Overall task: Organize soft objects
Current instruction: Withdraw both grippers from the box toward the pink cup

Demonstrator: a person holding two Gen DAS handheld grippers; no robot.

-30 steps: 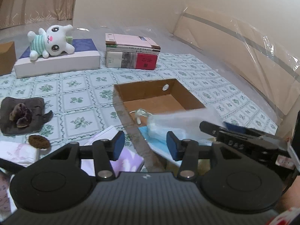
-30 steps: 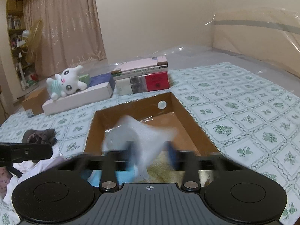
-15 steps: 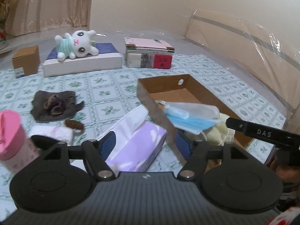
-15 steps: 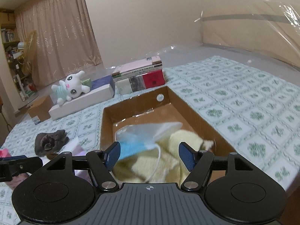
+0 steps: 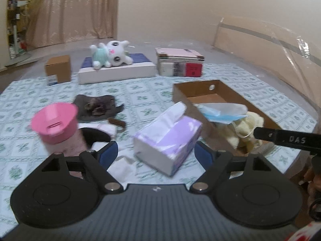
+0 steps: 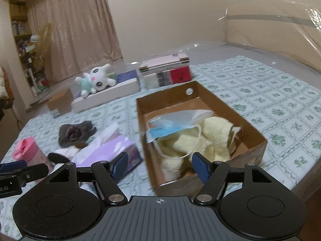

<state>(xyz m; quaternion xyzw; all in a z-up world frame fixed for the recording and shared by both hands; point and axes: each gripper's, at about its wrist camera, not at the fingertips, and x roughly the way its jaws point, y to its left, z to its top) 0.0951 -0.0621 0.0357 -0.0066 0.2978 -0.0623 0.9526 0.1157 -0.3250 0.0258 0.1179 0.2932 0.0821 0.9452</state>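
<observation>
Home bedroom, curtains (image 6: 76, 30), bookshelf (image 6: 21, 34)

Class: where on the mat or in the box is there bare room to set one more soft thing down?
Free: the box's far end beyond the mask; the mat right of the box. Crowded: the near left, among tissue box, pink cup and dark cloth.

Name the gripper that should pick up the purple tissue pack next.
Left, probably. The left gripper is open with the tissue pack directly ahead between its fingers. The right gripper is open over the cardboard box, with the pack off to its left.
</observation>
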